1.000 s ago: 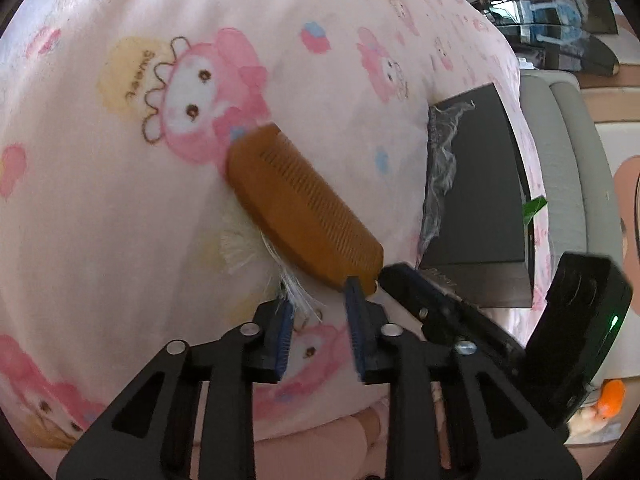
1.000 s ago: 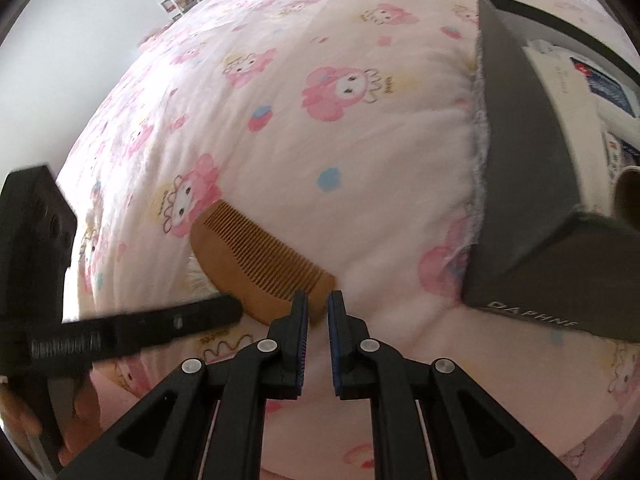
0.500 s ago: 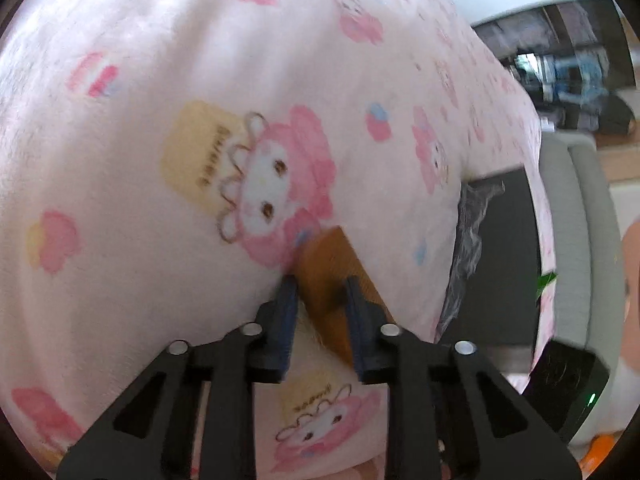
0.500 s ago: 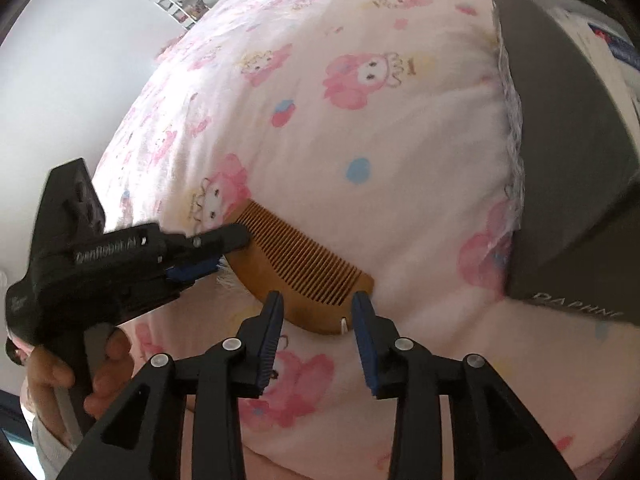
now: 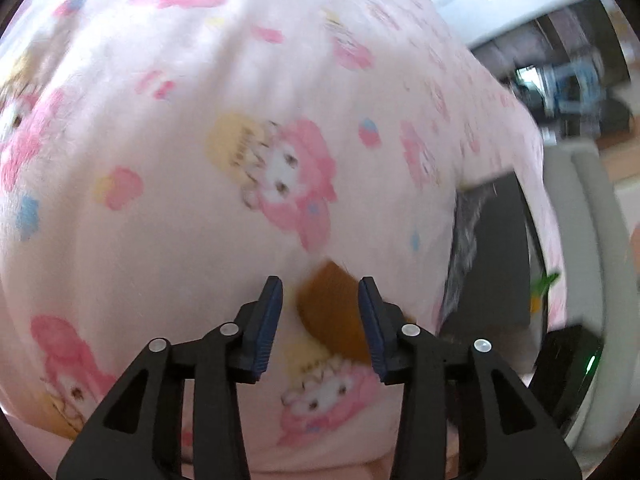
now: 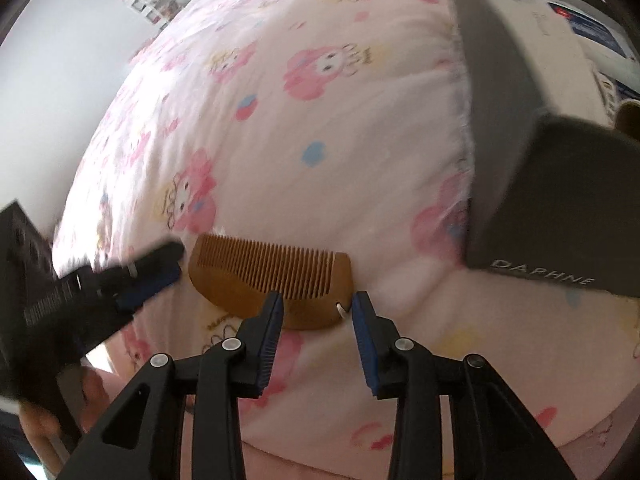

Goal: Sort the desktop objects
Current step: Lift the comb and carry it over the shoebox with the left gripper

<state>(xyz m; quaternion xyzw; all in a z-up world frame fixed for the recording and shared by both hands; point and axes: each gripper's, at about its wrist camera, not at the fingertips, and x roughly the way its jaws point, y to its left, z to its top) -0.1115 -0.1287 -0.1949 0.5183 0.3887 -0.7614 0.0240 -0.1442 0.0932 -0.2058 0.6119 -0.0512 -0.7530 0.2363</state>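
Right jaws: the right gripper (image 6: 317, 308) stands spread wide, holding nothing; its blue pads straddle the spine end of the wooden comb (image 6: 272, 280), the left pad over the comb's back edge, the right pad just beyond its rounded end. Whether a pad touches the wood cannot be told.

Left jaws: the left gripper (image 5: 320, 308) is also spread, empty, with one end of the wooden comb (image 5: 332, 308) lying between its pads; this view is blurred, so contact is unclear. In the right wrist view the left gripper (image 6: 154, 270) sits just beside the comb's far-left end.

Comb: flat on the pink cartoon-print blanket (image 6: 320, 120), teeth pointing away from the right jaws, spine toward them; a small white loop shows at its right end.

Further out: a dark "DAPHNE" box (image 6: 552, 200) lies up and to the right of the right jaws, open, with packets inside; it looks like the likely destination.

Step in hand: lining up a grasp on the comb, not yet taken.

Next move: probably lower the right jaws round the spine and close; the comb is thin and the blanket soft, so the pads must get under its edge.
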